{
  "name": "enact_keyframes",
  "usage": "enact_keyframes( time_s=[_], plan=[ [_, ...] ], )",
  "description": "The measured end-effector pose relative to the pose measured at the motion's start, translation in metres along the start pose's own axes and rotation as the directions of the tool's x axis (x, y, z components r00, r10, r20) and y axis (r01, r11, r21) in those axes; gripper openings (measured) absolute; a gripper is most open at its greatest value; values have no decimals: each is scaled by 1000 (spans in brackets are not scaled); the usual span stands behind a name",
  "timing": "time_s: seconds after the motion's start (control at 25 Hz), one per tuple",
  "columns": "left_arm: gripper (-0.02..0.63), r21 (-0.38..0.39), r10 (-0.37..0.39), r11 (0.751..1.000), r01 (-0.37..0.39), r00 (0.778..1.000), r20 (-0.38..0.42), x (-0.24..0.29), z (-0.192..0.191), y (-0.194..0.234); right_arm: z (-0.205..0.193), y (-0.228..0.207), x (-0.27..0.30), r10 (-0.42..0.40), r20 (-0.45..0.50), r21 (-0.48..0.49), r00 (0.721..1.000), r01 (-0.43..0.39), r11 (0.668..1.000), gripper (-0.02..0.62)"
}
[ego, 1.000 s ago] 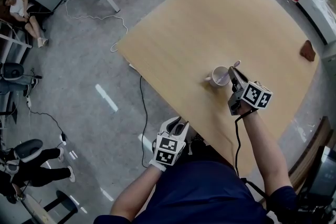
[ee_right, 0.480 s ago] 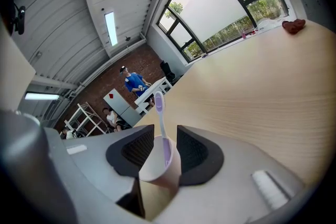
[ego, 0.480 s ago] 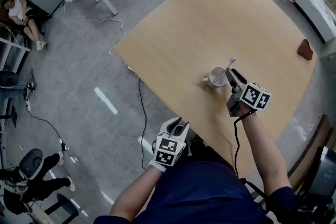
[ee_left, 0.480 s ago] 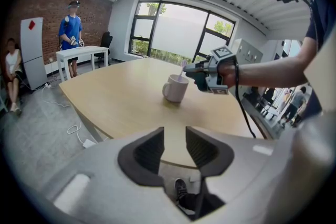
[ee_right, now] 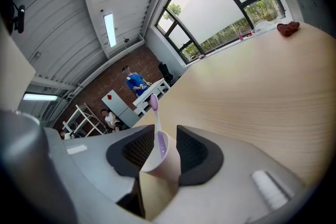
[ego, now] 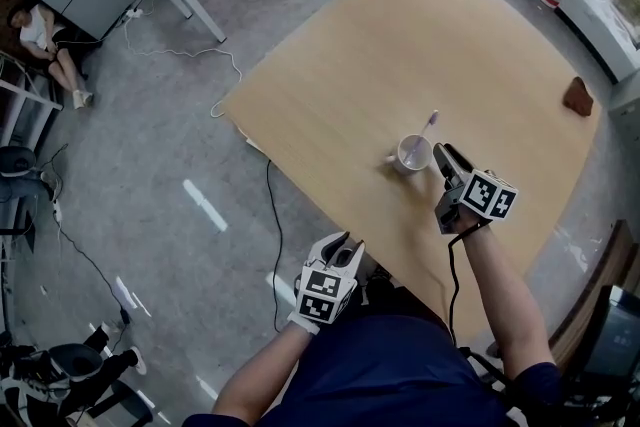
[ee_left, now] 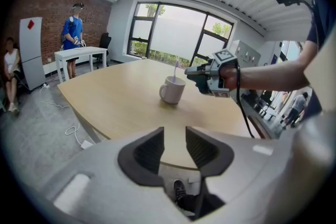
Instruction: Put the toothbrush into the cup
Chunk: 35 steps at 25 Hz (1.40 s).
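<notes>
Both grippers empty: right gripper (ego: 441,153) fingers (ee_right: 134,151) newly parted, left gripper (ego: 340,241) fingers (ee_left: 149,151) apart.

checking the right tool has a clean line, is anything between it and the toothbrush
Nothing visible does. The right tool, whose jaws have just been opening and now stand apart pressing on nothing, faces the cup directly, and the toothbrush already stands in it.
</notes>
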<state>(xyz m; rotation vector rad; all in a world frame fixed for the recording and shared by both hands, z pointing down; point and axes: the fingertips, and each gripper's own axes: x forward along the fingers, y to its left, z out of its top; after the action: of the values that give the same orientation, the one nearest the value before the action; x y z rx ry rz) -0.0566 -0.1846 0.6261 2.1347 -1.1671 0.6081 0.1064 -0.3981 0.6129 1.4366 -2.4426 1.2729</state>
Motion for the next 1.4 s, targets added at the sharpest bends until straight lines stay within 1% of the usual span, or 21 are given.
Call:
enact_keyframes(
  time_s=[0.28,0.44,0.64,0.76,0.88,1.04,1.2,1.32,1.4],
  plan=[
    [132,17,-17,1000,17,1000,13,-3,6,-10,5,6,-23,-2,32,11,999,2,1000,133],
    [132,33,-39,999,38,999,23,-1,11,-21,5,18,-45,20,55,22,998,-22,1000,127],
    [132,54,-81,995,78,995,57,0,27,-34,8,48,-79,73,94,30,993,-76,997,123],
    [132,58,-116,992,112,990,84,-12,42,-48,14,77,-109,96,125,22,987,-100,995,117],
    [132,64,-149,988,142,981,123,-24,61,-61,22,101,-137,110,169,-5,979,-111,994,96],
    [132,55,-184,983,177,964,193,-32,89,-72,30,117,-167,110,231,-51,967,-101,994,37],
    [132,73,-228,974,216,941,250,-38,116,-88,30,119,-190,89,277,-102,957,-63,993,19],
    [126,96,-262,965,244,924,278,-41,129,-101,23,120,-200,76,285,-154,956,-33,988,17],
    [126,107,-279,960,259,918,282,-44,133,-107,18,126,-205,79,279,-176,957,-30,984,17]
  ],
)
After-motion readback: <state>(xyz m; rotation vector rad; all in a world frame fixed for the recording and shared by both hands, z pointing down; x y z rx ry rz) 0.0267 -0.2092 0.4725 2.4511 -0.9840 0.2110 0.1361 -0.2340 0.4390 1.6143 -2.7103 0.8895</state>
